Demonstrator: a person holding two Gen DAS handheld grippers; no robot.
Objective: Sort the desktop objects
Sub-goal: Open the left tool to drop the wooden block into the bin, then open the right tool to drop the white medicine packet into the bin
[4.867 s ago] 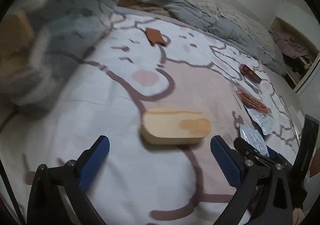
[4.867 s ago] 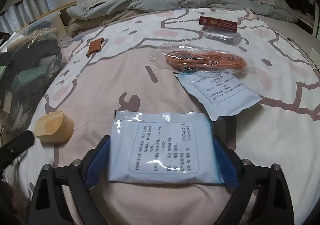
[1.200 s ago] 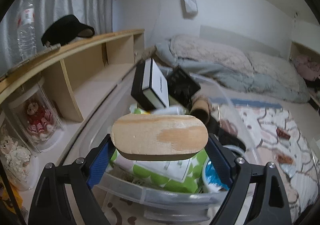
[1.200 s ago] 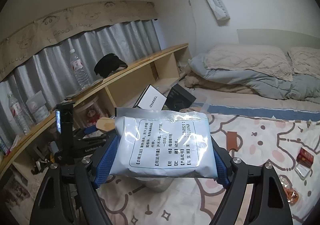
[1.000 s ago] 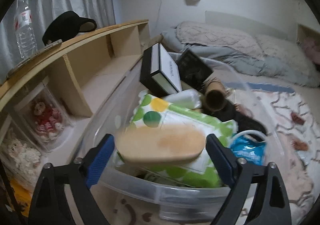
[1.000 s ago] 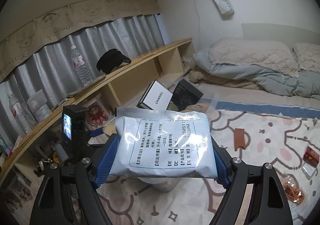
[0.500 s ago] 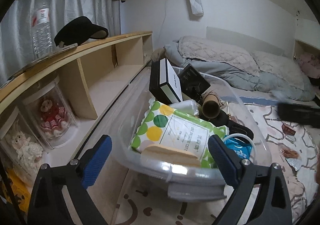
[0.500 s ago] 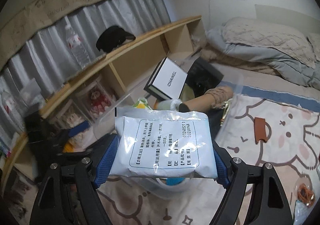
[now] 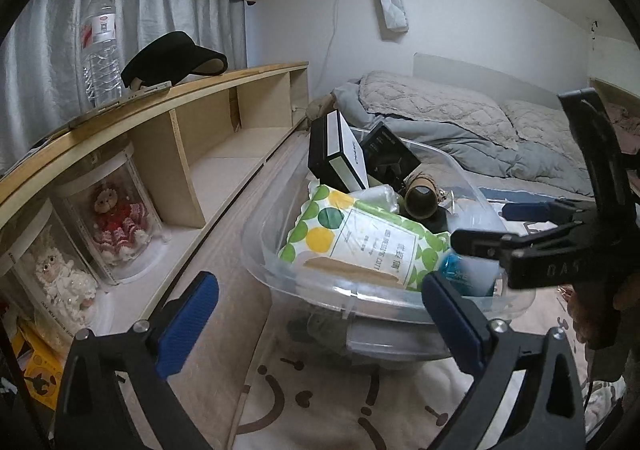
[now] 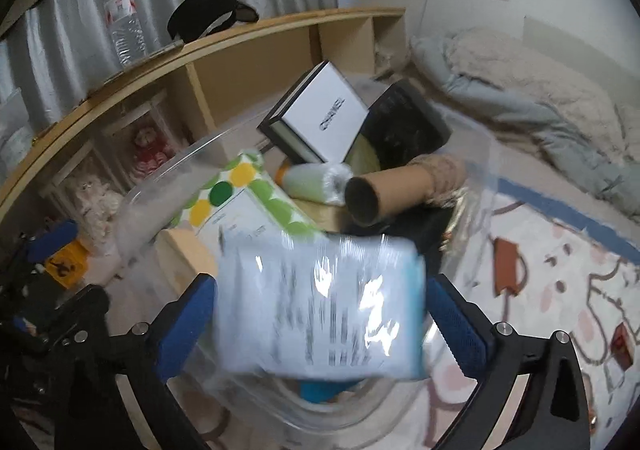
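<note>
Now white pouch [image 10: 320, 306] loose between opening right claw [image 10: 320, 314] pads.

From my right wrist camera the white pouch [image 10: 320, 302] is smeared by motion; its print is unreadable, and I cannot tell whether the opening fingers [image 10: 186, 320] touch it; it covers most of the blue item [image 10: 320, 390] below and the clear bin's [image 10: 168, 173] near rim; at 9 o'clock the left gripper [image 10: 52, 250] is dark and cut by the edge; on my left camera the wooden block [image 9: 352, 270] shows only a sliver behind the bin wall.
</note>
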